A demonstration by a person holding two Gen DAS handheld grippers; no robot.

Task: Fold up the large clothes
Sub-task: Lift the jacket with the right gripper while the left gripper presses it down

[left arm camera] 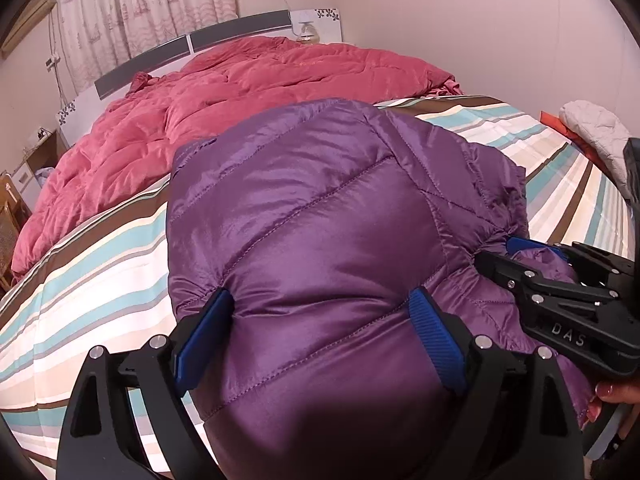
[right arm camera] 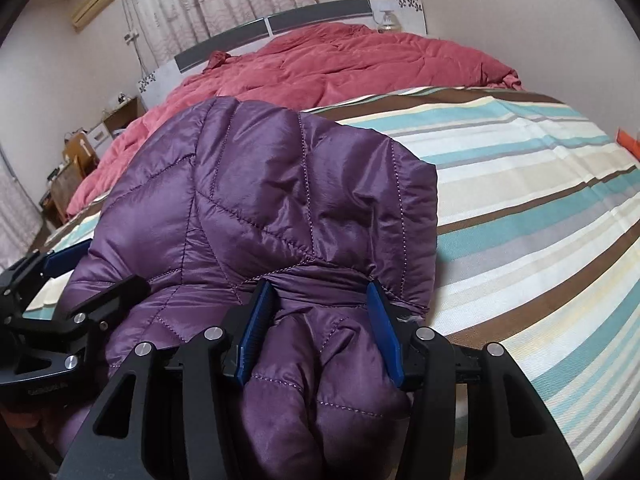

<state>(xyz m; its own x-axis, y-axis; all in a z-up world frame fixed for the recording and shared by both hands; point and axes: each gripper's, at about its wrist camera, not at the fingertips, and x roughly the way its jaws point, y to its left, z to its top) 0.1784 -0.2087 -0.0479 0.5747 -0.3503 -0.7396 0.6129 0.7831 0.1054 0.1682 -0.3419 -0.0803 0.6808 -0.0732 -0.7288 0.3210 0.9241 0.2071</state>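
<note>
A shiny purple quilted down jacket [left arm camera: 320,220] lies bunched on the striped bed sheet [left arm camera: 92,280]; it also shows in the right wrist view [right arm camera: 260,208]. My left gripper [left arm camera: 320,312] has its blue pads pressed into a thick fold of the jacket's near edge. My right gripper [right arm camera: 320,304] grips another bunched fold of the jacket between its blue pads. The right gripper also shows in the left wrist view [left arm camera: 520,256], at the jacket's right side. The left gripper shows in the right wrist view [right arm camera: 80,276], at the jacket's left side.
A red quilt [left arm camera: 248,92] is heaped at the head of the bed, below the headboard [left arm camera: 192,46]. A white quilted item [left arm camera: 596,136] lies at the right edge. Bedside furniture [right arm camera: 80,160] stands at the left. Striped sheet [right arm camera: 520,220] stretches to the right.
</note>
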